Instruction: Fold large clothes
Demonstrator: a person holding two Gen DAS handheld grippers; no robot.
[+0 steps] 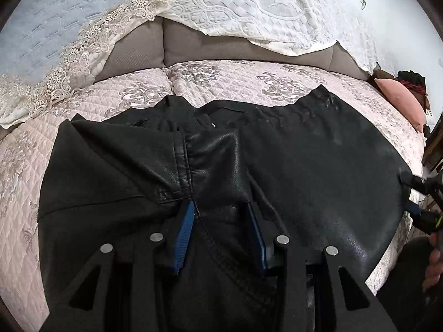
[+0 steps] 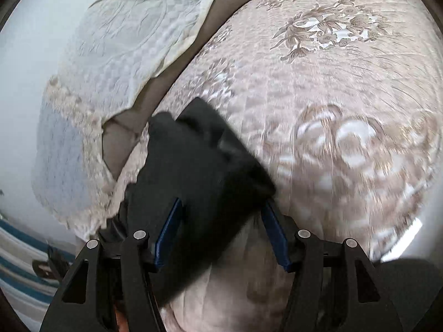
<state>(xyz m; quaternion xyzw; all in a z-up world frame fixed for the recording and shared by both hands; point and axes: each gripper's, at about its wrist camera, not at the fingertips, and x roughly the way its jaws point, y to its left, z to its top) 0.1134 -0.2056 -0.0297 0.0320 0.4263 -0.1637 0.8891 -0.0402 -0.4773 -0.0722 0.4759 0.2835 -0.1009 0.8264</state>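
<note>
Right now the left hand-held gripper has its blue fingers apart over the middle of the black trousers. So does the right hand-held gripper, at the trousers' edge, with cloth between its fingers. The trousers lie spread on the bed, on its flowery quilt. No fold looks made yet, so nearly all the folding is left.

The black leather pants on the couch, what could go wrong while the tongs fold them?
1. The black leather pants look smooth and shiny, so they might slip from the left tongs, whose blue pads sit wide apart.
2. The right tongs have only an edge of the pants between their pads, and that blurry view suggests fast motion, so it could pull free.
</note>
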